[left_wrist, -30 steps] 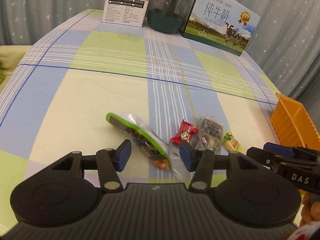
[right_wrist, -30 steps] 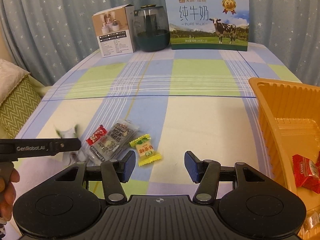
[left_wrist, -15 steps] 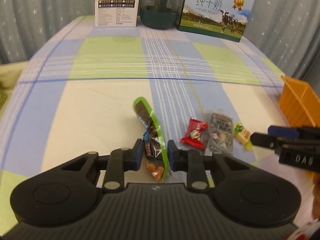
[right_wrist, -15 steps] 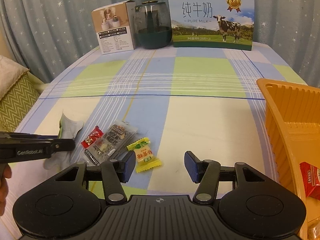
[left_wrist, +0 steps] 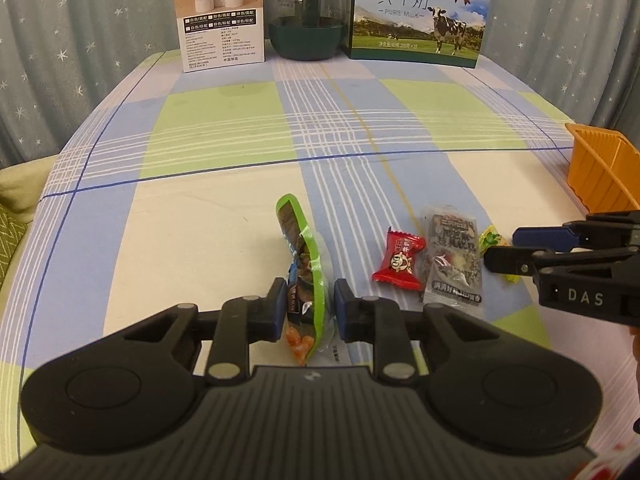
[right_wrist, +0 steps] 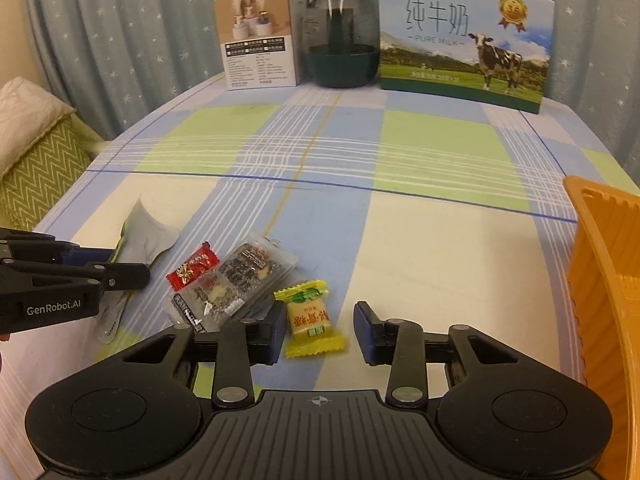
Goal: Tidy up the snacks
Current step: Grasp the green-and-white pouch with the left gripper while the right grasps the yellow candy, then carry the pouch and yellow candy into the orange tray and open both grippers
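- We hold the left claw (left_wrist: pixel 309 306) clamped on the green-edged snack pouch (left_wrist: pixel 301 252), which stands on edge between the pads, its far end lifted off the tabletop (left_wrist: pixel 200 216).
- Taking the grey nut packet (right_wrist: pixel 236 280) as our landmark: the red candy (right_wrist: pixel 192 266) lies just beside it on its left, partly overlapping it, and the pouch is further left still.
- The yellow candy (right_wrist: pixel 310 316) lies just to the right of the grey nut packet, on the tabletop.
- Our right claw (right_wrist: pixel 320 330) sits around the yellow candy with its jaws closing; the left pad is touching the wrapper, while the right pad is still apart from it, so the candy is not yet pinched.
- The orange tray (right_wrist: pixel 600 280) stands well to the right of the grey nut packet, at the tabletop's edge; we cannot see its contents from either view.
- Far behind the packet, at the back of the tabletop, stand a white product box (left_wrist: pixel 220 20), a dark green glass jar (left_wrist: pixel 308 12) with a dark post inside, and a milk carton box (left_wrist: pixel 420 16).
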A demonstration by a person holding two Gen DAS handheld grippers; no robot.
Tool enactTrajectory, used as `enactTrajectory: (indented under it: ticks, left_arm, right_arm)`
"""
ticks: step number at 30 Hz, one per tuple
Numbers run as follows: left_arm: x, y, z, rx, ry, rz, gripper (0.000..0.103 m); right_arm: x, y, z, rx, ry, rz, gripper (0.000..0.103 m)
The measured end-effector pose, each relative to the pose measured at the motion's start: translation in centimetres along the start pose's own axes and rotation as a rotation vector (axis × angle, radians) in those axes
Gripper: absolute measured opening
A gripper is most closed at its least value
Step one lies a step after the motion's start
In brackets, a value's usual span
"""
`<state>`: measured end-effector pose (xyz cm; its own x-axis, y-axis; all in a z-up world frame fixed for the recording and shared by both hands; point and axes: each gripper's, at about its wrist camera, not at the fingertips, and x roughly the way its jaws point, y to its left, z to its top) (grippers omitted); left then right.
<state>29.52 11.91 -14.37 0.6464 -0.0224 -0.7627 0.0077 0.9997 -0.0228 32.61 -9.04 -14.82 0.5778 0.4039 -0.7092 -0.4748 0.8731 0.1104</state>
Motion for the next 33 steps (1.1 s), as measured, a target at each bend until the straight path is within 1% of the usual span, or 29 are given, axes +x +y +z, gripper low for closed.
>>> enactTrajectory:
  ticks: [1,2,3,8,12,15,18,22,25,33]
  left_arm:
    - [0.0,0.0,0.0,-0.002,-0.001,-0.001,0.023]
    - [0.0,0.0,-0.1,-0.001,-0.001,-0.001,0.023]
    - [0.0,0.0,-0.1,0.000,-0.002,0.000,0.023]
    - [-0.2,0.2,0.0,-0.025,-0.004,0.001,0.022]
    - [-0.9,0.3,0.1,-0.039,-0.030,0.016,0.021]
    - [-1.5,0.3,0.0,-0.050,-0.038,0.010,0.021]
    - [-2.4,-0.2,-0.2,-0.041,-0.045,0.002,0.021]
    - [-3.8,-1.5,-0.3,-0.013,-0.051,-0.008,0.021]
    - [-5.3,-2.6,-0.5,0.002,-0.058,-0.016,0.021]
    - [-10.0,-5.8,-1.2,0.005,-0.070,-0.061,0.021]
  right_arm:
    - [0.1,0.1,0.0,-0.012,-0.001,-0.005,0.034]
    - [0.2,0.2,0.0,-0.023,-0.001,-0.008,0.030]
    - [0.2,0.4,0.0,-0.028,0.001,-0.009,0.022]
    - [-0.1,0.3,0.1,0.020,-0.002,-0.008,0.020]
    - [-1.0,-0.1,0.2,0.046,-0.023,-0.015,0.020]
    - [-1.8,-0.1,0.0,0.067,-0.033,-0.022,0.020]
    - [-3.0,-0.1,-0.2,0.082,-0.046,-0.029,0.020]
    - [-5.3,-0.3,-1.0,0.146,-0.067,-0.040,0.020]
    - [-7.2,0.0,-1.6,0.164,-0.077,-0.047,0.020]
    - [-13.1,0.3,-3.5,0.243,-0.093,-0.076,0.020]
